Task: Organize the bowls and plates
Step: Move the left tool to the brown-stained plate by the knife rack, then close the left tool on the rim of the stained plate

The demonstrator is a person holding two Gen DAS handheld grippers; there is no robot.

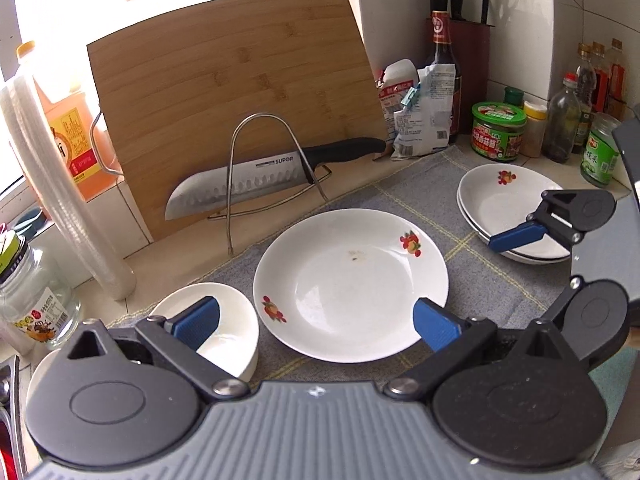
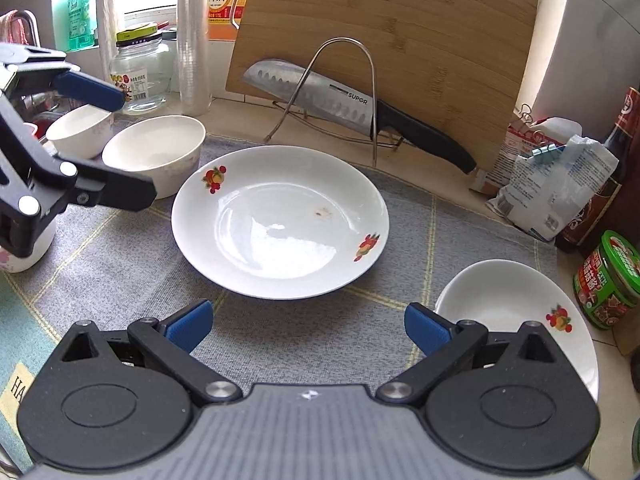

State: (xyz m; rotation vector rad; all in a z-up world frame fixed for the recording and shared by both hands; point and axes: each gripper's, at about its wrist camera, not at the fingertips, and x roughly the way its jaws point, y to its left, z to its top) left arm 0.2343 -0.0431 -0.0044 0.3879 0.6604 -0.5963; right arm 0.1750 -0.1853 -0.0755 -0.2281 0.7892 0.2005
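Part done: plate stack [image 1: 516, 208] far right. Centre plate [image 2: 280, 220], bowls [image 2: 154, 152] left still loose. Both grippers' jaws wide open, empty.

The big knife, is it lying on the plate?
No, the big knife rests in a wire rack against the cutting board, behind the plate.

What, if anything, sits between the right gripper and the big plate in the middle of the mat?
Nothing visible does. In the right wrist view the right gripper is open, and only bare grey mat lies between its fingertips and the near rim of the large plate. The stacked plates sit off to its right, and the bowls lie far left.
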